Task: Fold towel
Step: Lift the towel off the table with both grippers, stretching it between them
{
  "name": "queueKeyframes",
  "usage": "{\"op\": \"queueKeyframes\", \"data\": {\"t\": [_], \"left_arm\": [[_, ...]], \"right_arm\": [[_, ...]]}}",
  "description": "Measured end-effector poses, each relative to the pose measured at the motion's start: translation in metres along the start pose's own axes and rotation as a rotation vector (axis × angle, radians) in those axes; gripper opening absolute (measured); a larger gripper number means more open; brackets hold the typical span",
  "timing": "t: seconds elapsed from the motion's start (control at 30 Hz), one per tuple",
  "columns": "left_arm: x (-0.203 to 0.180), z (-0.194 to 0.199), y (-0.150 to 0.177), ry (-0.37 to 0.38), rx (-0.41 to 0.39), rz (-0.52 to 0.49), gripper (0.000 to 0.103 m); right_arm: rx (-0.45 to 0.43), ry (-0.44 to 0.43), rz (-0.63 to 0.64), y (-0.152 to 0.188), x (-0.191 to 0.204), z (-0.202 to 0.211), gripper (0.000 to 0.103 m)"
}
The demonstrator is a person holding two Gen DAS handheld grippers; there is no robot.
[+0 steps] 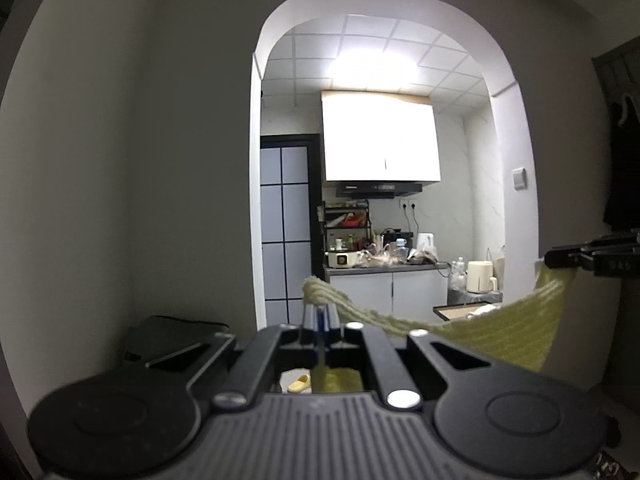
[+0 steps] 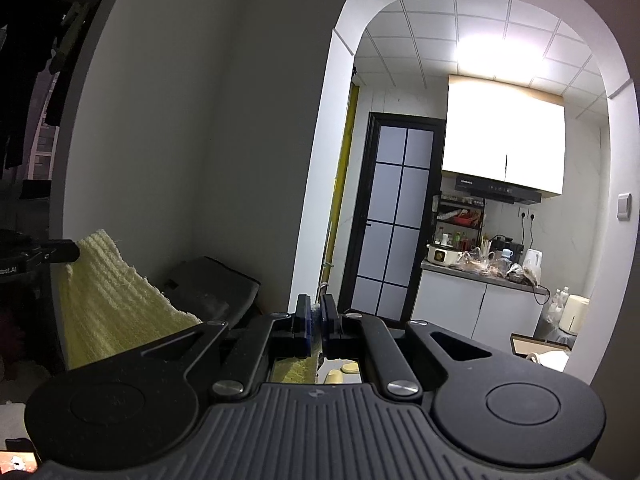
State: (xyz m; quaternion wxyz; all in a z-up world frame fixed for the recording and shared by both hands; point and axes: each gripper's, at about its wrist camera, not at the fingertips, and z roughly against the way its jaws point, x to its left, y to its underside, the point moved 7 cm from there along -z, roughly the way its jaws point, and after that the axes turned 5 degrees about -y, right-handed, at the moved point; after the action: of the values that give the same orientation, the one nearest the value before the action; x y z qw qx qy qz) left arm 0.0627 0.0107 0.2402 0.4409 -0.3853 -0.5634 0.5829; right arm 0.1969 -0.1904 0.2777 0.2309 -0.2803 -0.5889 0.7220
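- The left tongs (image 1: pixel 320 312) are pinching one top corner of the yellow-green towel (image 1: pixel 500 320), their fingers closed tight on the cloth.
- The right tongs (image 2: pixel 316 316) are clamping the other top corner, with a narrow gap between the blue pads (image 2: pixel 307 322) where the cloth sits; in the left wrist view they are showing at the right edge, gripping the towel's far corner.
- The towel is hanging in the air between the two tongs, sagging in the middle, its knitted ribs showing.
- Writing is showing on the side of the left tongs in the right wrist view, ending in "AI"; the rest is cut off.
- The range hood (image 2: pixel 498 191) is carrying a small brand word too blurred to read.
- Beyond the arch, the kitchen table (image 2: pixel 480 276) is carrying a rice cooker (image 2: pixel 439 255) and a white kettle (image 2: pixel 533 261).
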Motion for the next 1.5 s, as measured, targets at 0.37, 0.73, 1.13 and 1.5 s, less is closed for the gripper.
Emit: {"op": "queueKeyframes", "data": {"t": [0.37, 0.73, 1.13, 1.5], "left_arm": [[0.002, -0.019, 0.032, 0.023, 0.081, 0.030, 0.003], [0.013, -0.082, 0.070, -0.002, 0.171, 0.047, 0.003], [0.023, -0.157, 0.129, -0.022, 0.291, 0.037, 0.003], [0.028, -0.206, 0.163, -0.023, 0.352, 0.034, 0.003]], "right_arm": [[0.084, 0.002, -0.046, 0.039, -0.005, -0.006, 0.005], [0.172, -0.006, -0.120, 0.091, -0.039, -0.074, 0.005], [0.265, -0.007, -0.202, 0.159, -0.074, -0.142, 0.005], [0.329, -0.015, -0.218, 0.194, -0.081, -0.197, 0.005]]}}
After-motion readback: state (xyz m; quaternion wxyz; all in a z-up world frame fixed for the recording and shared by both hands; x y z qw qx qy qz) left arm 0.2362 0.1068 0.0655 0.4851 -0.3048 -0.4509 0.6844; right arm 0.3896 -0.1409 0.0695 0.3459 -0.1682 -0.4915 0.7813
